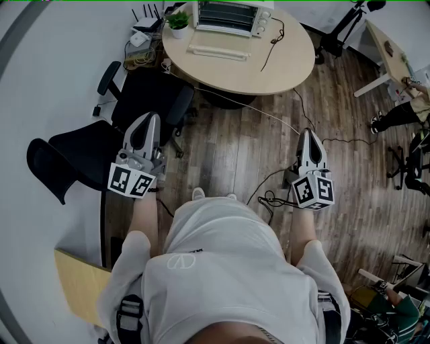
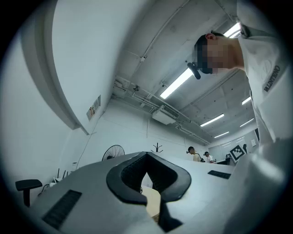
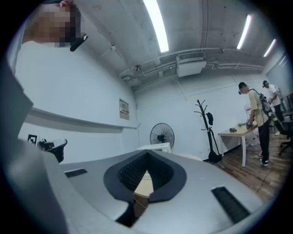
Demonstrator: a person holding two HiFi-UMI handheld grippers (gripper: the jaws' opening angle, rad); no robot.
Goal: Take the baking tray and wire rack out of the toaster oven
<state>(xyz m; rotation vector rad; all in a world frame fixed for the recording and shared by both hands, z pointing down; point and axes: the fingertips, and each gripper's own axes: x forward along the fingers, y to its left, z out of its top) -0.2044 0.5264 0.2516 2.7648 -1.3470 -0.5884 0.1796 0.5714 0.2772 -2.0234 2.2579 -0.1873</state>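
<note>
The toaster oven (image 1: 232, 17) stands at the far side of a round wooden table (image 1: 282, 67), well ahead of me. Bars show behind its dark front; the baking tray and wire rack cannot be told apart from here. A pale flat panel (image 1: 218, 52) lies on the table right before it. My left gripper (image 1: 148, 121) and right gripper (image 1: 308, 136) hang at waist height over the floor, far from the table, both shut with nothing in them. In the right gripper view the oven (image 3: 158, 147) shows small beyond the shut right gripper (image 3: 147, 154). The left gripper (image 2: 147, 156) points slightly upward at a white wall.
Two black office chairs (image 1: 156, 94) (image 1: 70, 158) stand left, between me and the table. Cables (image 1: 269, 196) trail over the wooden floor. A potted plant (image 1: 178, 22) sits beside the oven. A fan (image 3: 162, 135), a coat stand (image 3: 204, 128), a desk (image 3: 234, 133) and people are at the right.
</note>
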